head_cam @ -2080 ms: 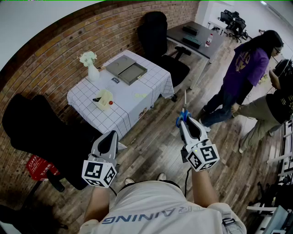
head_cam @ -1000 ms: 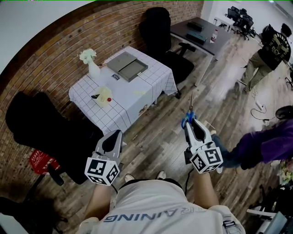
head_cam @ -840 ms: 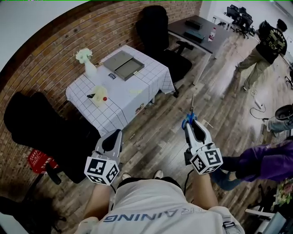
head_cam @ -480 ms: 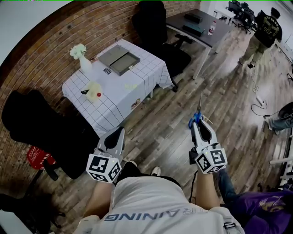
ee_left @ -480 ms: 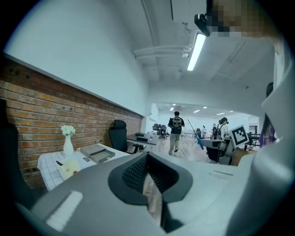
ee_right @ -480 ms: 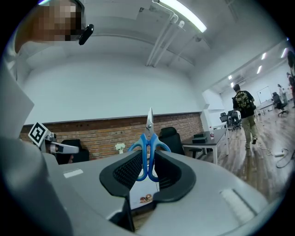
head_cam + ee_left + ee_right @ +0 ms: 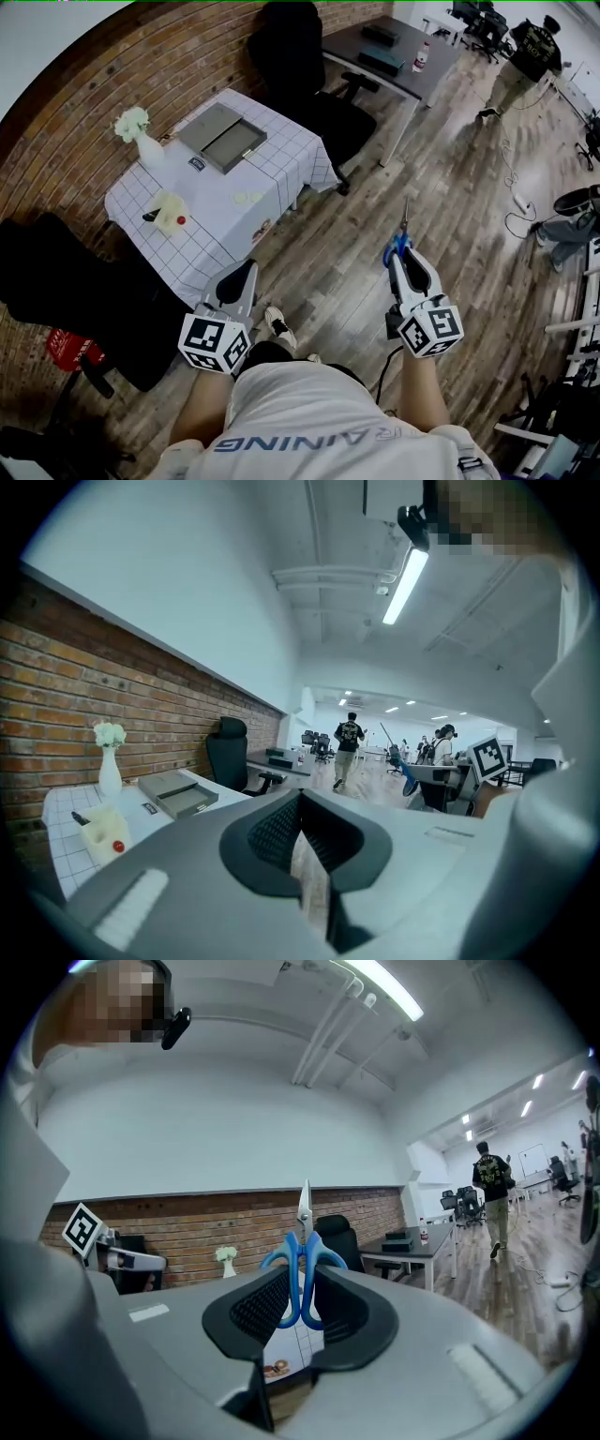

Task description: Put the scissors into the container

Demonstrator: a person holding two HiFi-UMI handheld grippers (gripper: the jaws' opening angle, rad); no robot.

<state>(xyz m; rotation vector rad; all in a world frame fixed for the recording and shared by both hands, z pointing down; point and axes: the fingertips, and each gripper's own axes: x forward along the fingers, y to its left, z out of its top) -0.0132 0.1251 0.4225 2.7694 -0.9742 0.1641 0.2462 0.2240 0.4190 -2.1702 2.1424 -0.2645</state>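
My right gripper point(image 7: 401, 259) is shut on blue-handled scissors point(image 7: 397, 246), whose blade points up and away over the wooden floor. In the right gripper view the scissors point(image 7: 303, 1227) stand upright, with their handles between the pads. My left gripper point(image 7: 241, 277) hangs over the floor near the table's corner; its pads point(image 7: 274, 841) stand a little apart with nothing between them. A grey open box point(image 7: 223, 139) lies at the far side of the white checked table point(image 7: 272, 173). A pale yellow container point(image 7: 167, 208) sits nearer the table's left edge.
A white vase with flowers point(image 7: 139, 142) stands at the table's back left. Black office chairs point(image 7: 300, 66) stand behind the table, and another point(image 7: 84, 300) at its left. A dark desk point(image 7: 394, 56) is further back. A person point(image 7: 520, 56) walks at the far right.
The whole view has swung: the table has slid left and nearer my left gripper. The person in purple has left the picture. The scissors stay in my right gripper.
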